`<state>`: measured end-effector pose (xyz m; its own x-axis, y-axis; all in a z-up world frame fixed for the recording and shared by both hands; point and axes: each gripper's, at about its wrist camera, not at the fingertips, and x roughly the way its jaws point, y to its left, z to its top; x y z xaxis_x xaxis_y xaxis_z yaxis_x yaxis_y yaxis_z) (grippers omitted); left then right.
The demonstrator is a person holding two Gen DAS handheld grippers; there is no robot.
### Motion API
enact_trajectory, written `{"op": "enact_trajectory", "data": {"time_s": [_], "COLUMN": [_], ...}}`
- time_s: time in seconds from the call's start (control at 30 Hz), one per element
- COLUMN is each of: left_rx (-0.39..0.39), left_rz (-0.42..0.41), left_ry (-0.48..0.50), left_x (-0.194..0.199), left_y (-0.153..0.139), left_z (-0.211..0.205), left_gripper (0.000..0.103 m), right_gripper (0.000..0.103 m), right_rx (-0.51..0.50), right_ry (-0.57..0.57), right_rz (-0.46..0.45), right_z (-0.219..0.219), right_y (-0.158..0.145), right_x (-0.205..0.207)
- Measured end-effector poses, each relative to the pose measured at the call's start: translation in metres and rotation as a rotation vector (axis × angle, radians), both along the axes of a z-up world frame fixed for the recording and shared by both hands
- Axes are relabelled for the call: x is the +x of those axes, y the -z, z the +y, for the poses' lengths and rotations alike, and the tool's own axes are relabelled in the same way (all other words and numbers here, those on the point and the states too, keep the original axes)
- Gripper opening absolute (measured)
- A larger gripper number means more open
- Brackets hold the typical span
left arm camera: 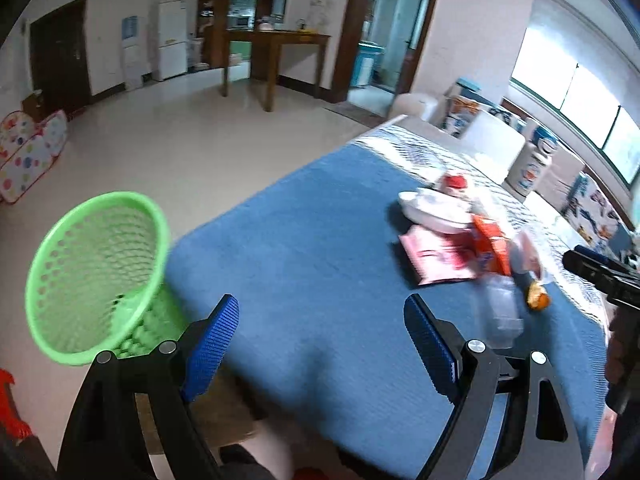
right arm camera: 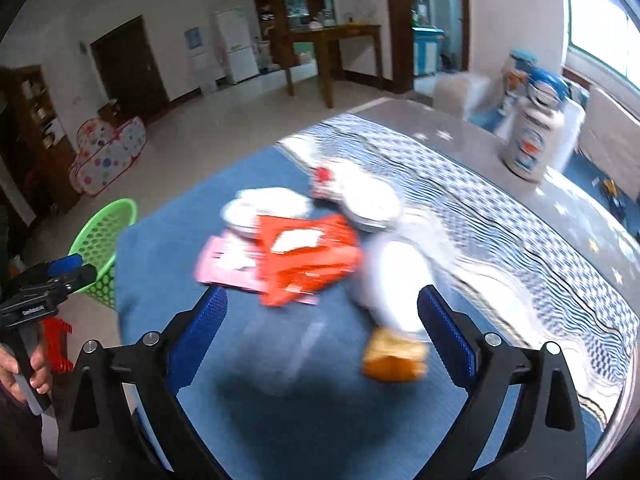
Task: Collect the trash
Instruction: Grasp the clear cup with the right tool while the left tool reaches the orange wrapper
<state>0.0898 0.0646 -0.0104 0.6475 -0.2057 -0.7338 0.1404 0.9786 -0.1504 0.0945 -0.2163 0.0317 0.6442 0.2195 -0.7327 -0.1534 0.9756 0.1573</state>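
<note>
While we tilt both grippers down over the blue cloth [left arm camera: 304, 240], our left gripper [left arm camera: 320, 344] and right gripper [right arm camera: 322, 340] gape empty; the green basket [left arm camera: 96, 276] stands left, the blurred wrappers [right arm camera: 304, 260] far right.

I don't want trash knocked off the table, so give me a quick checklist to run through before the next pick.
1. Right gripper open and empty: ok.
2. Left gripper open and empty: ok.
3. Green basket beside the table edge, its opening unobstructed: ok.
4. Trash pile, orange wrapper on top of the pink packet, on the blue cloth: ok.
5. Clear plastic piece nearest the right gripper, outline sharp enough to aim at: not ok, blurred.
6. Grippers apart from each other: ok.
</note>
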Motion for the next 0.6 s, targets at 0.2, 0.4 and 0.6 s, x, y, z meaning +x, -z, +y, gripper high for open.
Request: {"op": "enact_trajectory", "data": {"time_s": [0.2,0.4,0.6], "left_rx": [-0.004,-0.013,-0.047], "left_rz": [0.007,0.021,0.07], "left_ry": [0.087,0.153,0.2], "left_x": [0.014,0.036,0.061], "left_y": [-0.004,-0.005,0.007], "left_z": [-0.049,-0.092,-0.129], "left_gripper": [0.082,0.082,0.078], "right_gripper": [0.097,0.097,0.097], "right_rx": [0.027,0.048,0.066], "right_ry": [-0.016,-0.06,-0.101], "right_rz": [0.077,0.117,0.127], "right_z": [-0.042,-0.052,-0.054], "right_y": [0.025,0.045,0.056], "right_x": [0.016,0.029,0.04]}}
